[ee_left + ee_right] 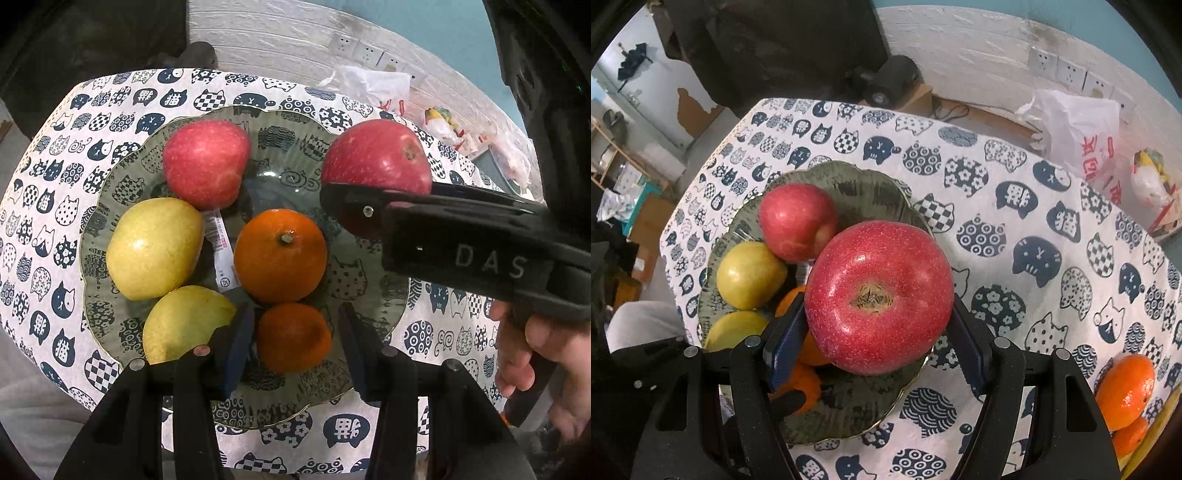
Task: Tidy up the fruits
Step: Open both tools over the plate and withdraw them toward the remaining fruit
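A green glass plate (280, 413) (849, 417) on the cat-print cloth holds a red apple (205, 162) (796, 225), two yellow pears (153, 247) (181, 321), a large orange (280, 254) and a small orange (293, 338). My left gripper (297, 314) points steeply down, shut on the small orange, which rests on the plate's near side. My right gripper (877, 306) (364, 201) is shut on a big red apple (879, 295) (376, 155) and holds it just above the plate's right part.
Plastic bags (1082, 140) lie at the table's back right by the wall. Two more oranges (1124, 391) and a yellow fruit sit on the cloth at the right. A hand (524, 350) holds the right gripper's handle. The table's far and left edges drop to the floor.
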Motion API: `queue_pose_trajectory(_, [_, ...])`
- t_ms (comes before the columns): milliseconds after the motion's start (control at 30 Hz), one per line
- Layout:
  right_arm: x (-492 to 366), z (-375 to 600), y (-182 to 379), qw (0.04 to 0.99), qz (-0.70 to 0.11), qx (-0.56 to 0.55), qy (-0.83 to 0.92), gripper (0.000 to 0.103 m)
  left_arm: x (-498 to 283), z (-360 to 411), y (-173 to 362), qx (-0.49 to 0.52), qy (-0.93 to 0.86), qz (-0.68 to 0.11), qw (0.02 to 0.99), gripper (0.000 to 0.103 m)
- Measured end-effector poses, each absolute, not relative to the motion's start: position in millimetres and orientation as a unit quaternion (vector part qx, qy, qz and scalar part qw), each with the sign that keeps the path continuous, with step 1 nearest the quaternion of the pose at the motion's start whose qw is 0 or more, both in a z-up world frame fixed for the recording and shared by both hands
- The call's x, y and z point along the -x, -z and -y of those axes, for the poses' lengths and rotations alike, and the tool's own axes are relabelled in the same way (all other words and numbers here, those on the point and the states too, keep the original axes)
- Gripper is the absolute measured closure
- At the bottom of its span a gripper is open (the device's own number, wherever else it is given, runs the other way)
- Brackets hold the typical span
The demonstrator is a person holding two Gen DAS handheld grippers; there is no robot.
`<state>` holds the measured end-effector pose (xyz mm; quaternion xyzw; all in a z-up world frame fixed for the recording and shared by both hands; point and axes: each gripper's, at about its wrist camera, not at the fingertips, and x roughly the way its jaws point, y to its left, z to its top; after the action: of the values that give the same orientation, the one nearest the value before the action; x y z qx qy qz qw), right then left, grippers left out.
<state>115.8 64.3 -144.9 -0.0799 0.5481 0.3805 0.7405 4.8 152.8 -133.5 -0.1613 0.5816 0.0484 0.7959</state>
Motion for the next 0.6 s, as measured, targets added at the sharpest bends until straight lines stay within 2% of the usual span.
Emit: queue_pose_trajectory(600, [-119.5, -51.2, 134.0, 0.754, -0.540, 0.069, -0.367, 0.028, -6.4, -147.1, 134.7, 0.156, -0.052, -0.586, 0.793, 0.052])
